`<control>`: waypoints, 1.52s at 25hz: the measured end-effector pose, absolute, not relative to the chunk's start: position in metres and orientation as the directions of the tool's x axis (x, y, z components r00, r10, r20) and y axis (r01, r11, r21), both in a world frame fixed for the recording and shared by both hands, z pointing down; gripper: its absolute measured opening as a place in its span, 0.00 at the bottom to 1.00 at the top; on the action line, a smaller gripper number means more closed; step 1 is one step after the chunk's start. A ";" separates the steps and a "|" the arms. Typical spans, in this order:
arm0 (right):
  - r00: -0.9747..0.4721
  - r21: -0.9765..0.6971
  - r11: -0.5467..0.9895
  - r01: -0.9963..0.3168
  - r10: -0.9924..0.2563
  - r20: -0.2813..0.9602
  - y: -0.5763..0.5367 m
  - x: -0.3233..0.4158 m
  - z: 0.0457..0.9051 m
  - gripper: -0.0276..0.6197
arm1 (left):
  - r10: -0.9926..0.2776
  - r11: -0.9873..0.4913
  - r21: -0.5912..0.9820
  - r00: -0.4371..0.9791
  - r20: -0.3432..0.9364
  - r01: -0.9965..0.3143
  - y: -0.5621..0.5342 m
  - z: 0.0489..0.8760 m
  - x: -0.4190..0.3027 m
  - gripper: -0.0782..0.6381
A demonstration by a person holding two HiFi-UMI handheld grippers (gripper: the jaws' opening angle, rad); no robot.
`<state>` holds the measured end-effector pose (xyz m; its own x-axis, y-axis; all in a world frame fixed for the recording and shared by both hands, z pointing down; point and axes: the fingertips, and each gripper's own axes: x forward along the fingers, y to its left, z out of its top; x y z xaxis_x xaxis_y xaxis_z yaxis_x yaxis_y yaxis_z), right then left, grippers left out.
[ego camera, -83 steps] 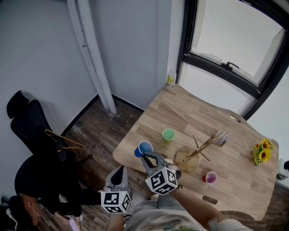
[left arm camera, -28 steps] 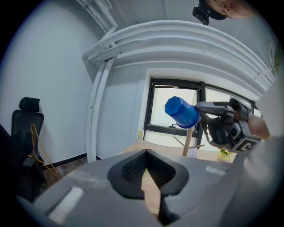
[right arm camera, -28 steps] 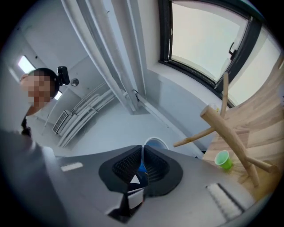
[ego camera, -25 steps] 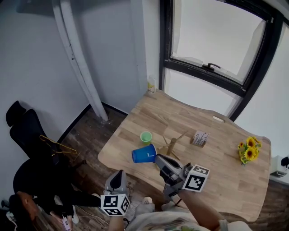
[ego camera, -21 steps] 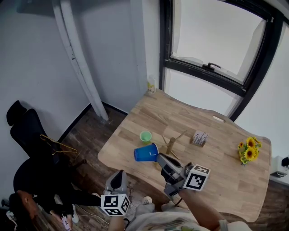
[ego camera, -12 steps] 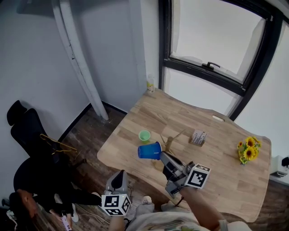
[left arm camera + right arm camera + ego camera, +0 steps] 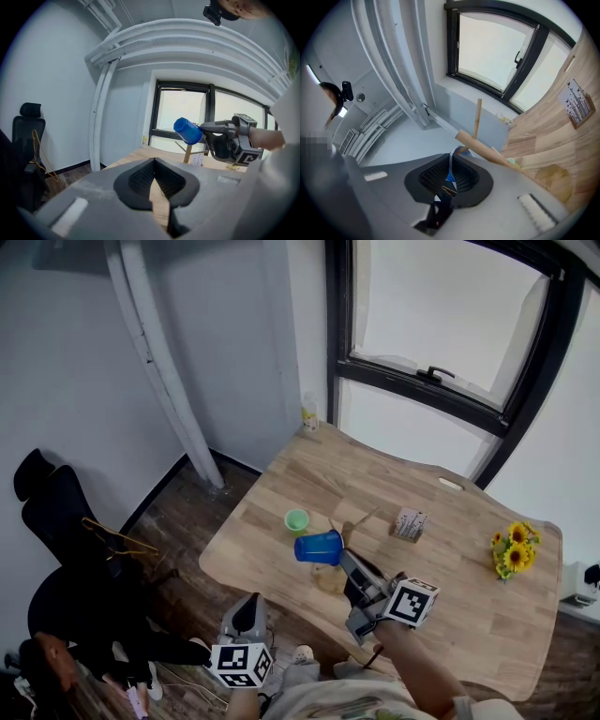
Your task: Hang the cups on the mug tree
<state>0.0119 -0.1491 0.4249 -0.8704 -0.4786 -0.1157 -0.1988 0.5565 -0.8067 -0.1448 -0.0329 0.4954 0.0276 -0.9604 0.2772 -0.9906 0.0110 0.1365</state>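
Above the near part of the wooden table (image 7: 469, 596), the right gripper (image 7: 343, 557) holds the blue cup (image 7: 319, 547) in the air. Its jaws are pinching the wall of the cup at the rim, and in the right gripper view only a thin blue edge shows between the pads. The cup lies on its side, with its bottom pointing away from the gripper, just beside the mug tree (image 7: 349, 532). The trunk and one peg of the tree stand close in front of the jaws. A green cup (image 7: 296, 520) stands upright on the table, left of the tree and apart from the blue one. The left gripper (image 7: 247, 602) is low, off the table edge, with its jaws pressed together and nothing between them. A small box (image 7: 407, 523) and sunflowers (image 7: 511, 551) are farther to the right.
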 end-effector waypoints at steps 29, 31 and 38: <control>-0.886 -0.400 0.798 -0.451 -0.453 0.095 -0.111 0.030 0.437 0.23 | -0.955 -0.036 0.132 0.073 0.288 -0.991 -0.041 0.495 -0.127 0.12; -0.880 -0.347 0.810 -0.473 -0.454 0.141 -0.104 0.037 0.444 0.23 | -0.954 -0.043 0.134 0.080 0.288 -0.990 -0.042 0.495 -0.124 0.12; -0.796 -0.143 0.809 -0.571 -0.502 0.338 -0.086 0.074 0.485 0.29 | -0.947 -0.083 0.148 0.124 0.298 -0.985 -0.052 0.502 -0.113 0.12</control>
<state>0.0737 -0.0864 0.4852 -0.7959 -0.5022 0.3380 -0.5708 0.8086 -0.1425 -0.1132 -0.0516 0.5023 0.1245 -0.9465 0.2976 -0.9854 -0.0829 0.1484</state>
